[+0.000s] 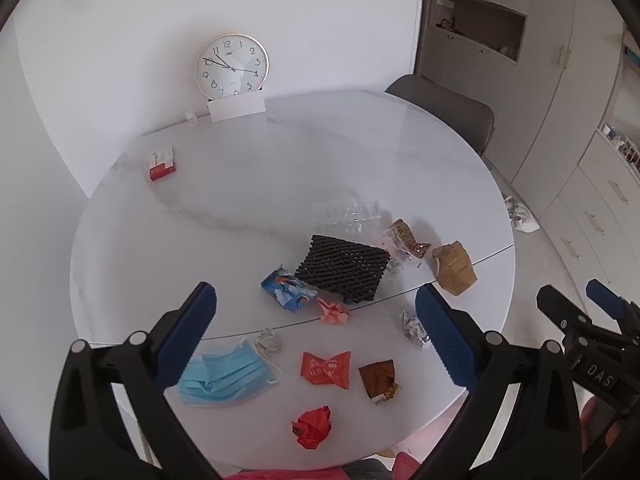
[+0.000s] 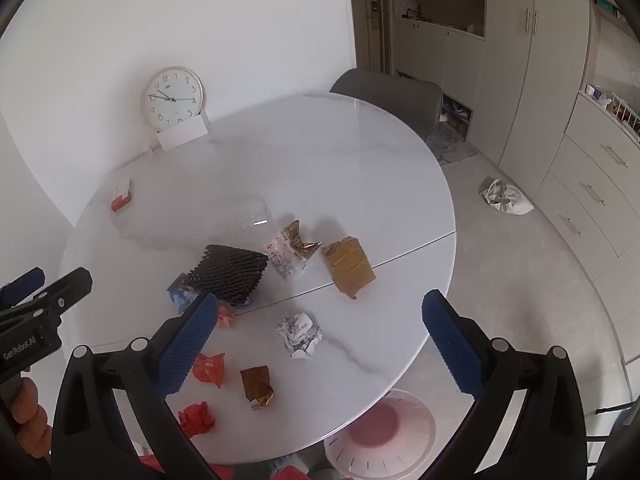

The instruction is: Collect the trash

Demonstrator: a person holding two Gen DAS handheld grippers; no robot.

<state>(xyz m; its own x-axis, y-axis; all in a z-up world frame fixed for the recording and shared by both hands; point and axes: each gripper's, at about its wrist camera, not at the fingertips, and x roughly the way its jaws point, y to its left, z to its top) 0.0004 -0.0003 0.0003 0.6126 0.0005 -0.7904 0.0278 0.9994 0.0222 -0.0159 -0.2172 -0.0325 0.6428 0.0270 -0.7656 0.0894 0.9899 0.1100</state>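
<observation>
Trash lies scattered on a round white marble table [image 1: 280, 168]: a blue face mask [image 1: 224, 376], a black foam net [image 1: 344, 266], a blue wrapper [image 1: 288, 288], a pink paper wad [image 1: 334, 312], red wrappers [image 1: 326, 369] [image 1: 313, 427], a brown wrapper [image 1: 379, 380], crumpled white paper [image 2: 299, 334], a brown paper lump [image 2: 349, 266], a clear snack bag [image 2: 290, 250] and clear plastic [image 2: 192, 220]. My left gripper [image 1: 316, 336] is open and empty above the near trash. My right gripper [image 2: 320, 340] is open and empty above the crumpled paper.
A white bin with a pink bottom [image 2: 380, 436] stands on the floor below the table's near right edge. A clock [image 1: 232, 66], a white card [image 1: 237, 108] and a red box [image 1: 162, 163] are at the table's far side. A grey chair [image 1: 452, 108] and cabinets [image 2: 592, 184] stand beyond.
</observation>
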